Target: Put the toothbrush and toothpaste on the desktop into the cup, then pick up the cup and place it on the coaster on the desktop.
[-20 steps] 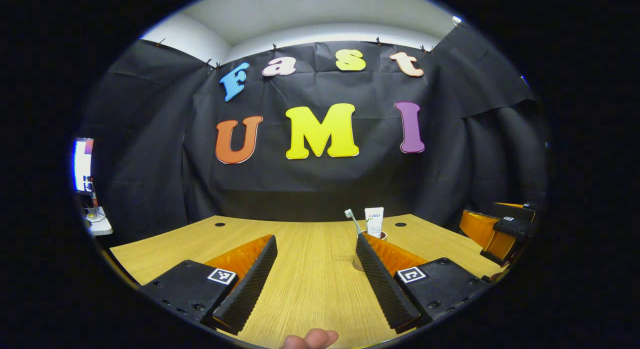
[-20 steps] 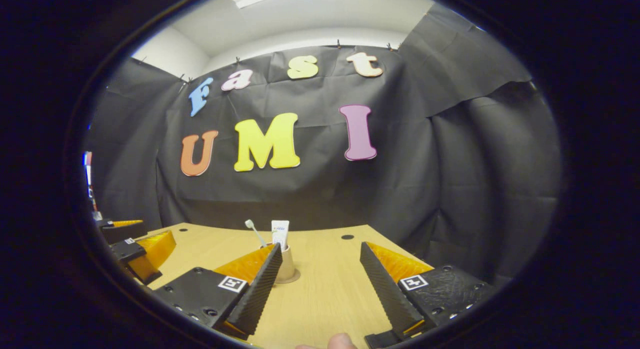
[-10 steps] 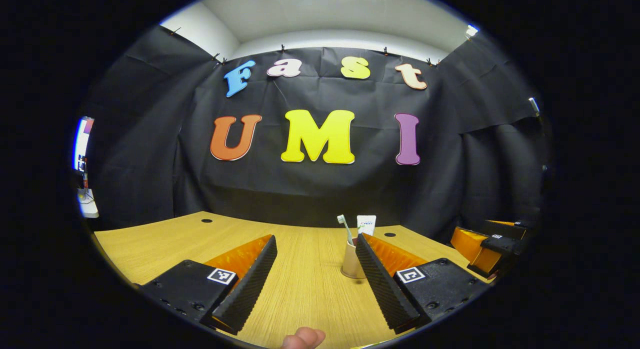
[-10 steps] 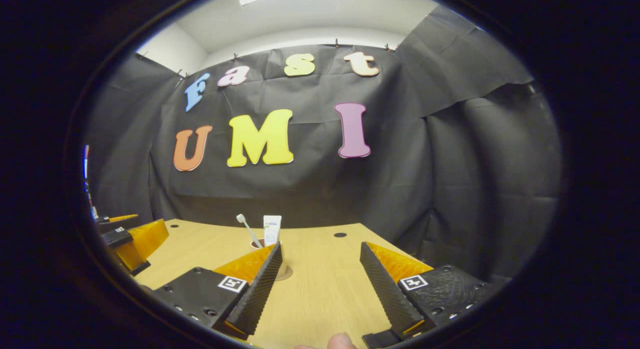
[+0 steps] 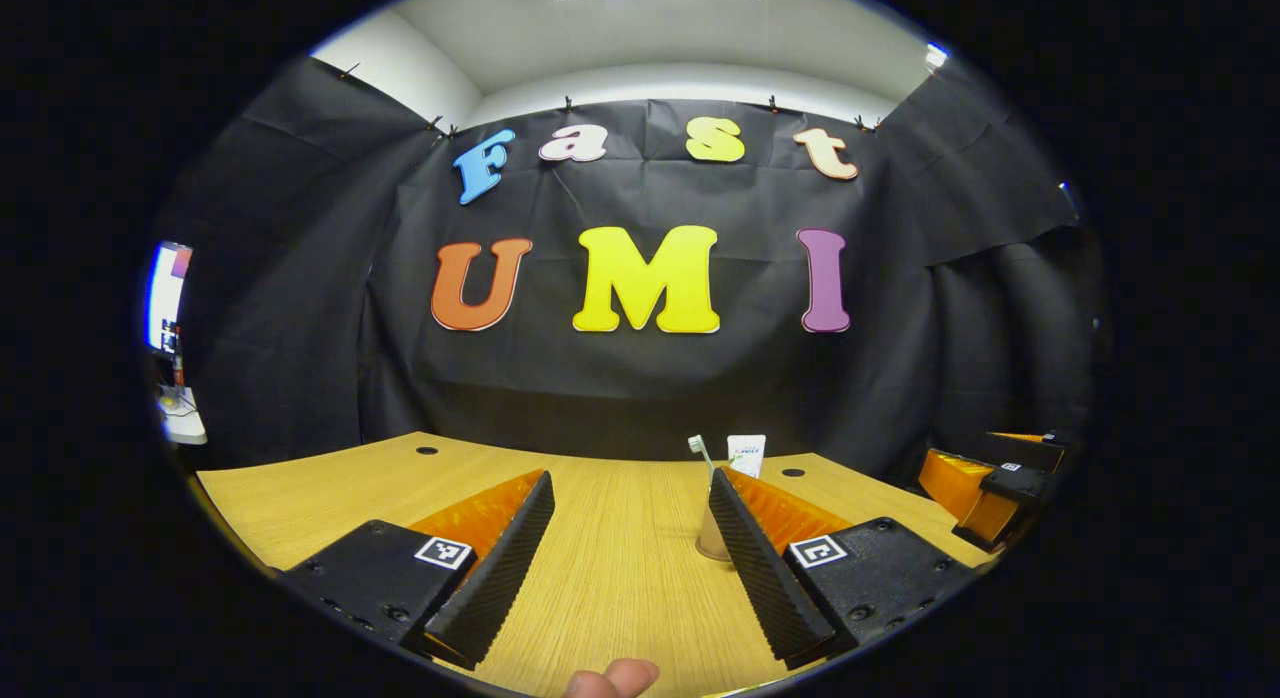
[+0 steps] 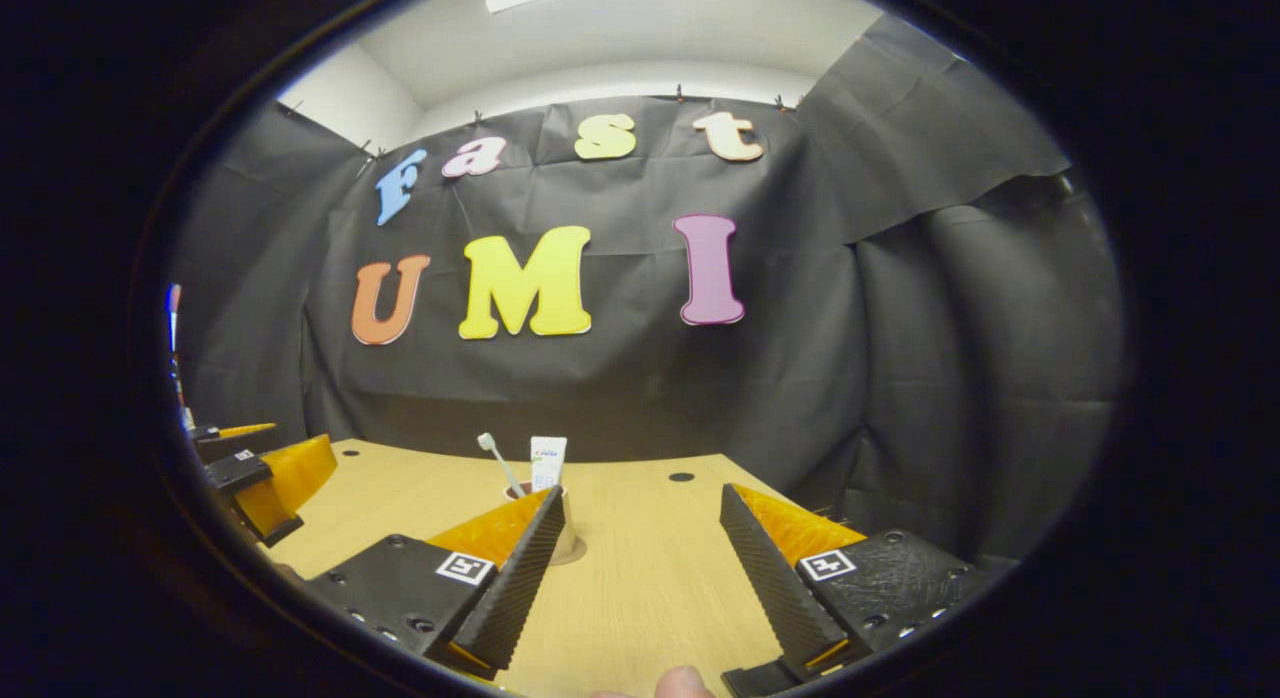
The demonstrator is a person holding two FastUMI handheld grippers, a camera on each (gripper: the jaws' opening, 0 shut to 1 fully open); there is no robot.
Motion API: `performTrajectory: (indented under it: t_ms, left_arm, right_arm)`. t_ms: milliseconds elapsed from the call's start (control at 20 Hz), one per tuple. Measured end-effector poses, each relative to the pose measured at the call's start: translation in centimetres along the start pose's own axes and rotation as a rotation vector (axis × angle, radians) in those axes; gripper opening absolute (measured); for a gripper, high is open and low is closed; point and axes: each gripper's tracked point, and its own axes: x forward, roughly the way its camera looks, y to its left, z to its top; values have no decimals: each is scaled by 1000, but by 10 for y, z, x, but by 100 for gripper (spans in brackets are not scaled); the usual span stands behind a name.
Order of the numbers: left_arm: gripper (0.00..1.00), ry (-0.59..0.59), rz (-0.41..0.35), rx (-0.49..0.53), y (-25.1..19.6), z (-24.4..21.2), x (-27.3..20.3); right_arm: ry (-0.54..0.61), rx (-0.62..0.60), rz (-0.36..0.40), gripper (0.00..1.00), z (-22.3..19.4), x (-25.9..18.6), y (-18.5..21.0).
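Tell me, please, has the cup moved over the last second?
No. The cup still stands on the coaster, left of the desk's cable hole in the right gripper view, as before.

One cup point(image 5: 711, 538) stands on the surface point(image 5: 620, 568), with one toothbrush point(image 5: 699, 450) and one toothpaste tube point(image 5: 746, 452) upright in it. One coaster point(image 6: 574, 552) lies under the cup (just its edge shows past a finger). There are two claws: the left claw point(image 5: 632, 553) and the right claw point(image 6: 642, 568), each with two fingers set apart with nothing between them. Two round holes point(image 5: 427, 449) mark the surface's far edge. One fingertip point(image 5: 612, 678) shows at the bottom of each view.
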Motion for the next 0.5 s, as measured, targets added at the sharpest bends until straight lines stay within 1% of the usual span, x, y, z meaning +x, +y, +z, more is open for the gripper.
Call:
performTrajectory:
  t_ms: [500]
  left_arm:
    - [99,-30,-17,33,-6,4,-5]
  right_arm:
    - [-1,-6,0,95,-4,-1,-1]
